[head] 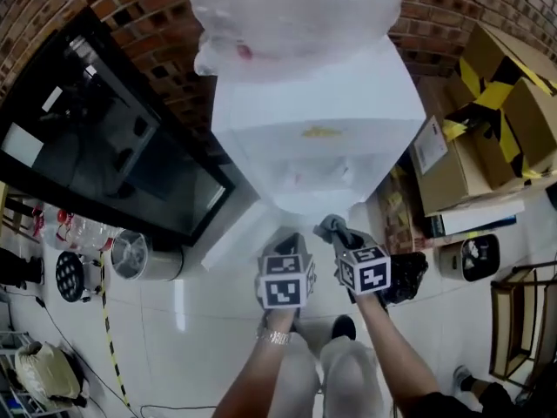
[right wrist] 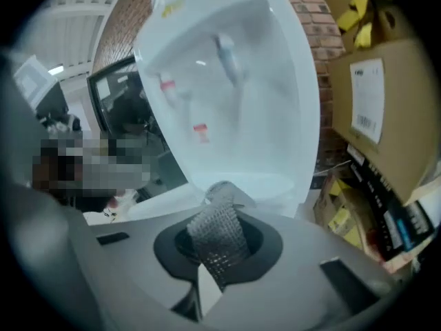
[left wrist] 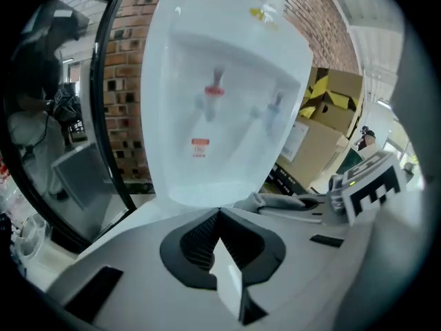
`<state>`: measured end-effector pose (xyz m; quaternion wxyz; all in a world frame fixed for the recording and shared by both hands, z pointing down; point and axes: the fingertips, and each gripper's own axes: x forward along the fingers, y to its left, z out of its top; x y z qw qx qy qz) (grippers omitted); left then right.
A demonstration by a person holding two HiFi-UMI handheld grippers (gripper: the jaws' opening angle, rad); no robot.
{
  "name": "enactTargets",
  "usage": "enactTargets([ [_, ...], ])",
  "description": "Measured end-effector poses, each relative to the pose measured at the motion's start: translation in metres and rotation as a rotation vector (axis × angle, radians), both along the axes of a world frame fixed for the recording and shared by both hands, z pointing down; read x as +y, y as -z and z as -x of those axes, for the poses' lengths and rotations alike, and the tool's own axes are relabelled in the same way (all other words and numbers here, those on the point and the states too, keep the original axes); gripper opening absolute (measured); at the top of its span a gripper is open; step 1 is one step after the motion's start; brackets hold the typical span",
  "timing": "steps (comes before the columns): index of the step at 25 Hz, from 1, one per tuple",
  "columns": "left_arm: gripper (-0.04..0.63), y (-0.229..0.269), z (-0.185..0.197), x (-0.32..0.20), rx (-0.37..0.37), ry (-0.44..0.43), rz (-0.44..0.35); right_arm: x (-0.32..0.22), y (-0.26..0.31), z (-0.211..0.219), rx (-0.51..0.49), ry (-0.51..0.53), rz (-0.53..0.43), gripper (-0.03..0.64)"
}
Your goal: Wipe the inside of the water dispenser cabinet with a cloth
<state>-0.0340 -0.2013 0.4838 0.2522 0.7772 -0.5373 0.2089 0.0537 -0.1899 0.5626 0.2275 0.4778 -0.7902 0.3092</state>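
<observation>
Before the water dispenser (head: 313, 129), the right gripper (right wrist: 215, 243) pinches a crumpled grey waffle-textured cloth (right wrist: 222, 202), the left gripper (left wrist: 219, 226) clenched empty.

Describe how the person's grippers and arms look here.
The left gripper and the right gripper both have pale grey moulded bodies with black ribbed pads. Each carries a white cube with black square markers. No cables show. A metallic wristband circles the left wrist. Something black, perhaps a glove, covers the right hand.

brick wall (head: 148, 33) behind | black glass-door cabinet (head: 96, 146) left | taped cardboard boxes (head: 496, 111) right | metal bin (head: 130, 255) by cabinet foot
</observation>
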Motion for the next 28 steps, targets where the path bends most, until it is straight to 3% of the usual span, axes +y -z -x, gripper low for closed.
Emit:
enactTargets([
  [5, 0.003, -0.083, 0.009, -0.024, -0.008, -0.035, -0.044, -0.049, -0.141, 0.016, -0.012, 0.050, -0.036, 0.018],
  [10, 0.003, -0.136, 0.016, -0.046, -0.027, -0.054, -0.117, -0.107, -0.225, 0.036, -0.050, 0.046, -0.122, 0.018],
  [15, 0.003, -0.132, 0.027, -0.059, 0.018, -0.033, -0.151, -0.139, -0.211, 0.053, -0.121, 0.029, -0.262, 0.018],
  [20, 0.003, -0.127, 0.027, -0.051, -0.018, -0.015, -0.171, -0.150, -0.167, 0.065, -0.152, 0.021, -0.384, 0.018],
  [23, 0.003, -0.133, 0.030, -0.052, -0.011, -0.010, -0.165, -0.153, -0.168, 0.081, -0.150, 0.036, -0.383, 0.018],
  [28, 0.003, -0.135, 0.047, -0.059, -0.044, 0.017, -0.177, -0.153, -0.228, 0.099, -0.065, 0.099, -0.276, 0.018],
])
